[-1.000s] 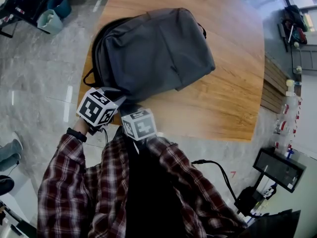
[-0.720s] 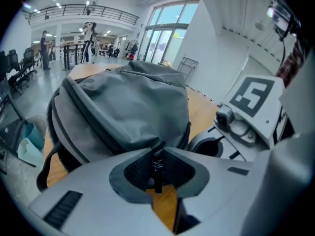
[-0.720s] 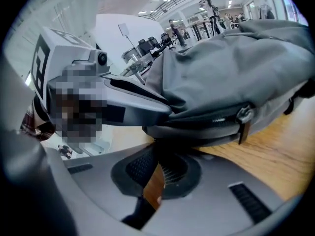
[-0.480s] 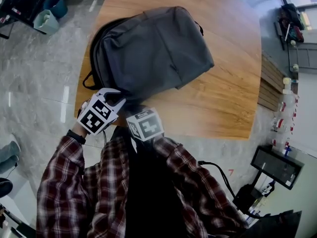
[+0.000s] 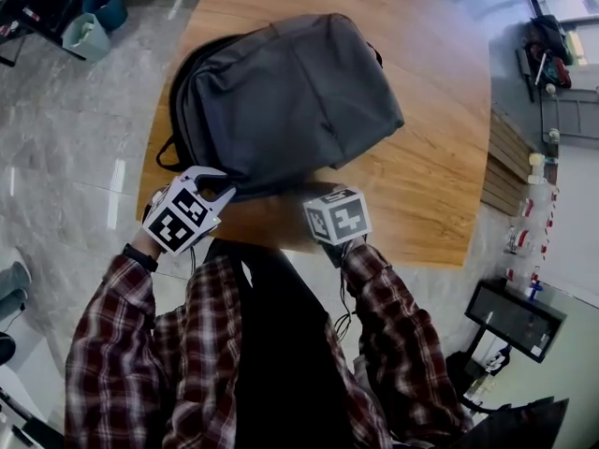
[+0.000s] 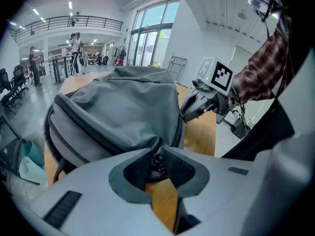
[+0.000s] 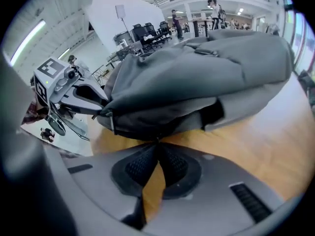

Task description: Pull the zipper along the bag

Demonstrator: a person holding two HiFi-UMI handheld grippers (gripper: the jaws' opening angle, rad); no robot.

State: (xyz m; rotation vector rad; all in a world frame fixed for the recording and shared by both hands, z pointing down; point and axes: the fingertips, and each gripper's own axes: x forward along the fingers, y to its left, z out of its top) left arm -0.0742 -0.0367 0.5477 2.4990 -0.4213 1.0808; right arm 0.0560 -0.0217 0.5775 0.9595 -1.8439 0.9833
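Note:
A grey backpack (image 5: pixel 290 101) lies flat on the wooden table (image 5: pixel 440 157). My left gripper (image 5: pixel 217 183) is shut on the bag's near left corner; in the left gripper view the pads (image 6: pixel 172 163) pinch folded fabric and zipper of the backpack (image 6: pixel 118 112). My right gripper (image 5: pixel 323 193) sits at the bag's near edge, further right. In the right gripper view its jaws (image 7: pixel 157 145) meet on a small dark zipper pull under the backpack (image 7: pixel 206 68). The left gripper (image 7: pixel 104 113) shows there at the bag's corner, and the right gripper (image 6: pixel 186 114) shows in the left gripper view.
The table's near edge (image 5: pixel 281 246) runs just in front of the person's plaid sleeves. Teal bins (image 5: pixel 94 26) stand on the floor far left. A bottle (image 5: pixel 533 190) and a dark screen (image 5: pixel 515 318) are at the right, with a cable on the floor.
My right gripper has moved to the right along the bag's near edge, away from the left gripper. The left gripper has stayed at the bag's corner.

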